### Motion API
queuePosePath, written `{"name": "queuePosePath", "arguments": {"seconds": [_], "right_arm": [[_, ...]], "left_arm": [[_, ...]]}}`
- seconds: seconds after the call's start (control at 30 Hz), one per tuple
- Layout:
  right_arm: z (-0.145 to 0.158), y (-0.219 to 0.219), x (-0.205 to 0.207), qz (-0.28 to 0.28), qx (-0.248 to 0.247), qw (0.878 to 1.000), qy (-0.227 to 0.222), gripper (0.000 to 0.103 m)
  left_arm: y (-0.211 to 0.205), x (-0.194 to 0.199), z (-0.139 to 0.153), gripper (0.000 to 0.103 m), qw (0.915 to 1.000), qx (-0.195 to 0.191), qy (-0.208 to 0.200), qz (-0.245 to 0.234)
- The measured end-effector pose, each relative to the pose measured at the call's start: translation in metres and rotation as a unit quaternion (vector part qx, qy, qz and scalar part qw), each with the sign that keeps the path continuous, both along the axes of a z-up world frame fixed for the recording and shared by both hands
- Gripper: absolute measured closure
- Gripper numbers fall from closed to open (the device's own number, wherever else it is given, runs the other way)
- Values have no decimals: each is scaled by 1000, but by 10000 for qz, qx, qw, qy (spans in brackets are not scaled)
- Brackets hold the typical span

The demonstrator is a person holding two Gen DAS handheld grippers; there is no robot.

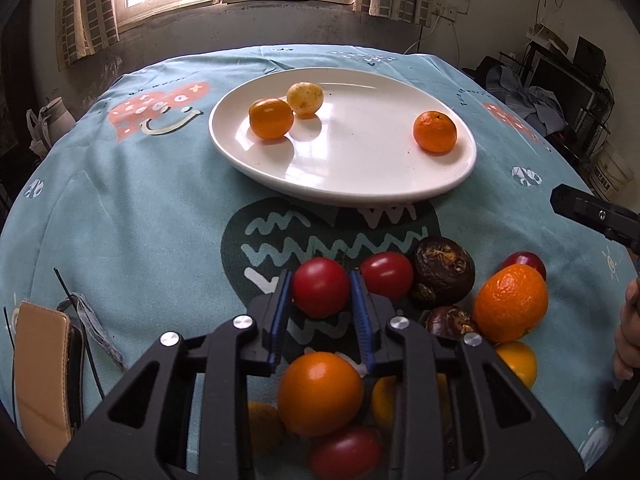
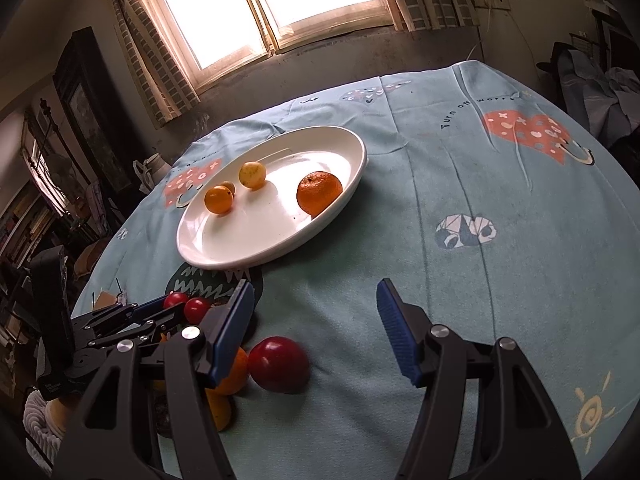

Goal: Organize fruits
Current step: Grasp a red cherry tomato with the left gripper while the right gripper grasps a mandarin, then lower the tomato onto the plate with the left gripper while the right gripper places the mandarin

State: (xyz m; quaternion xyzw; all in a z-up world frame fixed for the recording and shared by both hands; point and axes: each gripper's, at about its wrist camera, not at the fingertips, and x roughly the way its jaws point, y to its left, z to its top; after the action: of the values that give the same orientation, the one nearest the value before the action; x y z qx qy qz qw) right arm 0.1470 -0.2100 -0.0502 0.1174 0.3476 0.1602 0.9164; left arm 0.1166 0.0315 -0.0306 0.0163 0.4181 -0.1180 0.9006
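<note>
Left wrist view first: the left tongs point(image 1: 321, 292) are clenched on a red tomato point(image 1: 320, 287), blue pads pressed against either side of it, right at the far edge of the fruit pile on the worktop point(image 1: 140, 208). Just beside it on the right sits a second red tomato point(image 1: 387, 276), and next to that a dark brown wrinkled fruit point(image 1: 442, 278), with a smaller dark one point(image 1: 450, 322) just below it. A big orange point(image 1: 511, 303) lies to the right, a dark red fruit point(image 1: 528, 261) peeking out behind it. Under the tongs' frame, another orange point(image 1: 320, 394) and more red and yellow fruit crowd together. Farther off, the white oval plate point(image 1: 360, 188) holds an orange fruit point(image 1: 271, 118) touching a pale yellow one point(image 1: 305, 99) on its left side, and a mandarin point(image 1: 435, 132) well apart on the right. A tan case point(image 1: 40, 360) lies at the left edge.

Over to the right wrist view: the right tongs point(image 2: 316, 304) stand released, nothing between the pads, hovering over bare blue cloth. A red tomato point(image 2: 279, 364) rests near the left pad, touching an orange point(image 2: 236, 372) half hidden behind it. At far left, the left tongs point(image 2: 176, 306) grip their tomato point(image 2: 175, 300). The plate point(image 2: 192, 248) sits beyond, three fruits clearly on it.
</note>
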Motion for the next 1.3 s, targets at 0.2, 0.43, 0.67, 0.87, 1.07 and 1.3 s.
{"name": "queuePosePath", "arguments": {"seconds": [0.2,0.43,0.67,0.87,1.07,1.3], "right_arm": [[-1,3,-1,186,41,9998,31,39],[-2,39,-15,1167,-63,9931,-54,39],[-8,76,-33,1568,-1027,9812,-465,39],[-16,90,-38,1571,-1618,9712,-768,39],[-20,97,-36,1654,-1840,9660,-754,59],[-7,79,-35,1572,-1187,9778,-720,60]], "left_arm": [[15,-1,6,73,9993,-24,-132,350],[43,6,7,74,9957,-356,-20,853],[38,4,7,73,9966,-319,-45,759],[35,4,6,73,9968,-341,-16,717],[30,5,3,73,9975,-260,41,658],[30,5,2,73,9975,-267,52,648]]}}
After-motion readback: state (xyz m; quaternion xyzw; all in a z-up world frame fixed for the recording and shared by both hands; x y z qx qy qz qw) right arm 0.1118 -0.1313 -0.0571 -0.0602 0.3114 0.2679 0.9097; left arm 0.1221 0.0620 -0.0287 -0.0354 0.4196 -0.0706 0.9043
